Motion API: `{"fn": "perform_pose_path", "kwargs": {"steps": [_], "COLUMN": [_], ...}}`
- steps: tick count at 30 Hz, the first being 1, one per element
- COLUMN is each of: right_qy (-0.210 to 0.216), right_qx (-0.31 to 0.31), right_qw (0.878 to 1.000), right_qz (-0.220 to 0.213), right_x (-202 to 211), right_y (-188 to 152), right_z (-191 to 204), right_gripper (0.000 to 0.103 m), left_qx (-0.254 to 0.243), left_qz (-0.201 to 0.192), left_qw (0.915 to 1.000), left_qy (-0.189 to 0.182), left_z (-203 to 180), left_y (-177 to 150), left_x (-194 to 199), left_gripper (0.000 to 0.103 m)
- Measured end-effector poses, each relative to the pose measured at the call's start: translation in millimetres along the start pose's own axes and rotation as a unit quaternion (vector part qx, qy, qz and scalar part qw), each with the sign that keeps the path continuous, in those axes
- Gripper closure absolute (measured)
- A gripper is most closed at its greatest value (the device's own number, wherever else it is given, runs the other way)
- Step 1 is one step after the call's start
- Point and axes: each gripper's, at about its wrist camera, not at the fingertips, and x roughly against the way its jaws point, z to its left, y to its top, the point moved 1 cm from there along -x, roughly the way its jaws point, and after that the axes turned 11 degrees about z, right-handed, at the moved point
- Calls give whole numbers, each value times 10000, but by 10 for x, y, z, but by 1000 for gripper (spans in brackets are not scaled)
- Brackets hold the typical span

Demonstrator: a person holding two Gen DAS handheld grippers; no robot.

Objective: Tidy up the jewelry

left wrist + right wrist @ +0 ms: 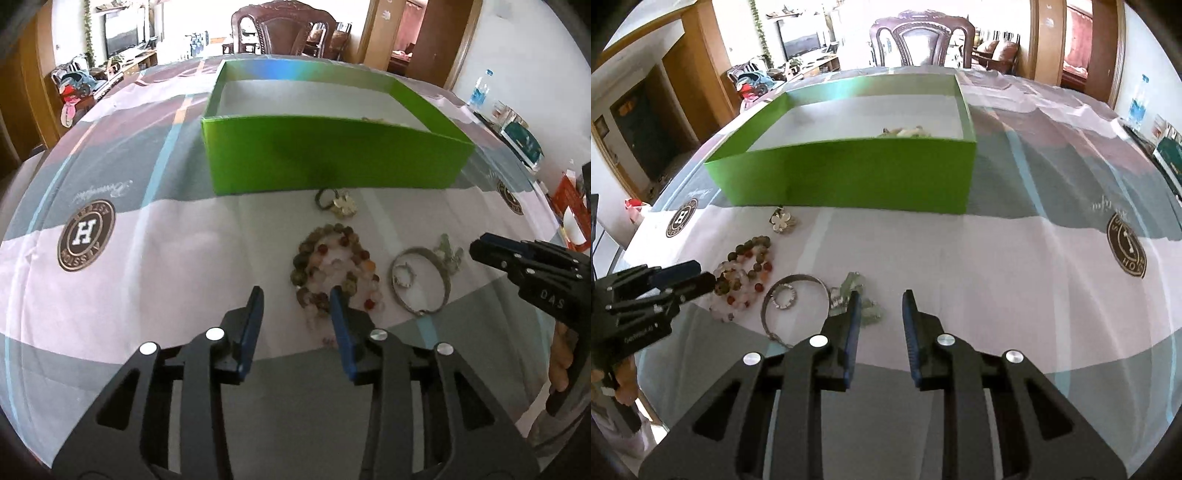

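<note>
A green box (332, 158) (849, 173) stands open on the table with a pale piece of jewelry (905, 132) inside near its front wall. In front of it lie a flower ring (338, 203) (783, 221), beaded bracelets (332, 266) (746, 273), a silver bangle (421, 280) (798, 299) with a small ring (784, 296) inside it, and a pale green piece (448, 253) (862, 301). My left gripper (297, 295) is open and empty, just short of the beads. My right gripper (881, 297) is open and empty beside the green piece; it shows in the left wrist view (480, 251).
A patterned cloth (110, 295) with round logos covers the table. A wooden chair (921, 37) stands behind the box. A water bottle (480, 90) and boxes (524, 142) sit at the far right edge.
</note>
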Motion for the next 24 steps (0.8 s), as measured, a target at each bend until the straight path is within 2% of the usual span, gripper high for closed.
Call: {"fn": "perform_pose_path", "kwargs": {"steps": [4, 5, 6, 8, 11, 15, 16, 18, 19, 21, 24], "right_qy": [25, 33, 34, 26, 69, 96, 80, 28, 21, 52, -39], "right_qx": [-16, -15, -17, -15, -11, 129, 165, 237, 243, 208, 98], "right_qw": [10000, 10000, 10000, 10000, 10000, 9999, 9998, 9997, 9997, 9998, 9999], "right_qz": [68, 75, 74, 55, 31, -32, -14, 11, -16, -46, -98], "right_x": [-42, -40, -46, -47, -50, -76, -96, -128, -121, -98, -65], "right_y": [-11, -20, -24, -26, -19, 12, 22, 34, 37, 42, 38], "right_z": [10, 5, 11, 22, 58, 173, 199, 239, 242, 222, 134], "right_gripper": [78, 75, 70, 67, 61, 61, 73, 84, 94, 99, 100], "left_qx": [-91, -110, -121, -147, -113, -97, -86, -57, -28, 41, 148], "left_qz": [80, 105, 112, 136, 95, 27, 19, 6, 0, -11, -22], "left_qw": [9999, 9999, 9999, 9998, 9999, 9999, 10000, 10000, 10000, 10000, 9998], "left_qy": [-31, -30, -30, -46, -46, 24, 29, 59, 75, 82, 127], "left_z": [-50, -65, -63, -76, -62, -42, -34, -13, 6, 51, 118], "left_y": [-28, -27, -35, -39, -41, -41, -43, -45, -50, -50, -42], "left_x": [-54, -73, -80, -95, -72, -21, -12, 1, 8, 25, 33], "left_gripper": [66, 69, 78, 87, 90, 92, 92, 92, 92, 92, 92]}}
